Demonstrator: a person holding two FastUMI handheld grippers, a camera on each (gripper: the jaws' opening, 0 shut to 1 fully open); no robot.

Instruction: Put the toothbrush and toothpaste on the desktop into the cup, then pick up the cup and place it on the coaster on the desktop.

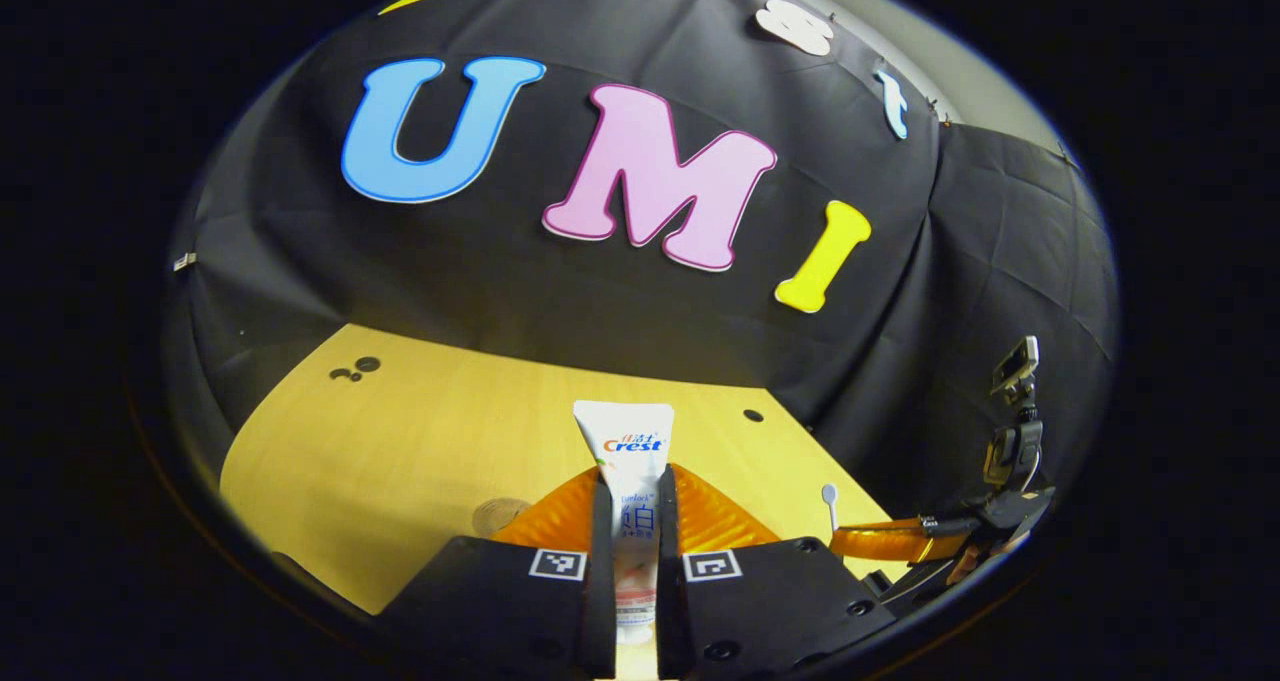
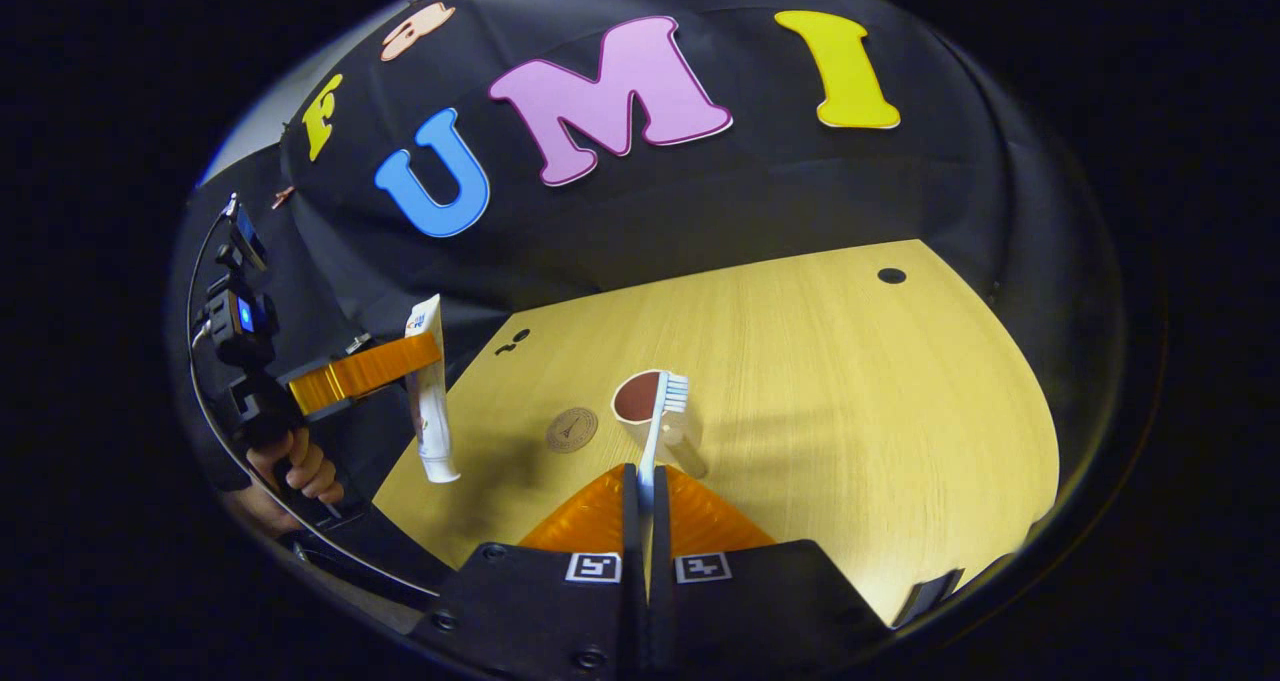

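My left gripper pinches the toothpaste between both fingers, the tube standing upright with its flat crimped end up and well above the table. In the right gripper view that same gripper shows at the left, my hand on its handle, the tube hanging cap-down with the cap near the table's edge. My right gripper is pressed together on the toothbrush, whose handle runs up between the fingers; the bristled head sits over the rim of the cup. The cup stands on the table just ahead of this gripper. The coaster lies flat just left of the cup, apart from it, between cup and tube. In the left gripper view the right gripper shows at lower right, the brush head poking up beside it.
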